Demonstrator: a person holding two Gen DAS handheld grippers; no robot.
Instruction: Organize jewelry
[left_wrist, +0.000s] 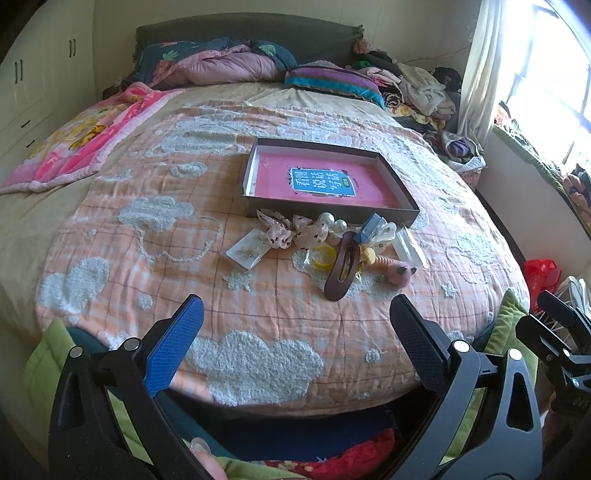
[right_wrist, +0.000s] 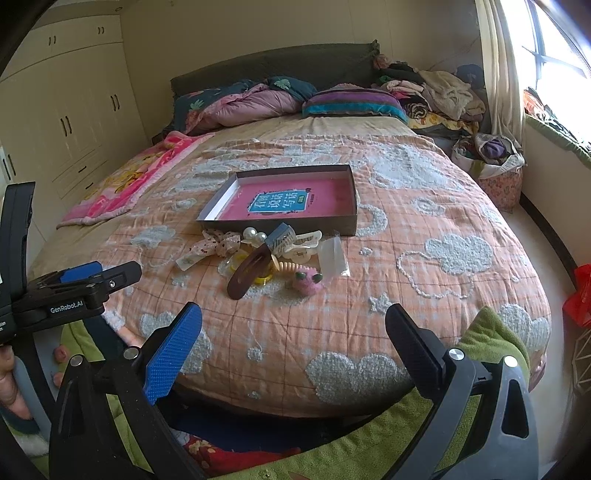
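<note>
A shallow dark box (left_wrist: 391, 213) (right_wrist: 277, 224) with a pink book lying in it sits mid-bed. Just in front of it lies a heap of accessories: a brown oval hair clip (left_wrist: 341, 271) (right_wrist: 245, 275), large pearls (left_wrist: 332, 221) (right_wrist: 253, 233), a spotted bow (left_wrist: 291, 230) (right_wrist: 218, 242), a yellow ring (left_wrist: 323, 256), a pink fuzzy piece (left_wrist: 400, 275) (right_wrist: 308, 282), a white claw clip (right_wrist: 301, 245), a clear packet (left_wrist: 410, 245) (right_wrist: 334, 256) and a small clear case (left_wrist: 247, 251). My left gripper (left_wrist: 297, 314) and right gripper (right_wrist: 295, 319) hover open at the bed's near edge, short of the heap, holding nothing.
The peach quilt with fluffy clouds (left_wrist: 258, 354) covers the bed. Pillows and a pink blanket (left_wrist: 85, 140) lie at the head and left. Clothes pile up at the back right (right_wrist: 443, 96). Wardrobes (right_wrist: 74, 110) stand left, a window (right_wrist: 554, 48) right. The other gripper shows at each view's side.
</note>
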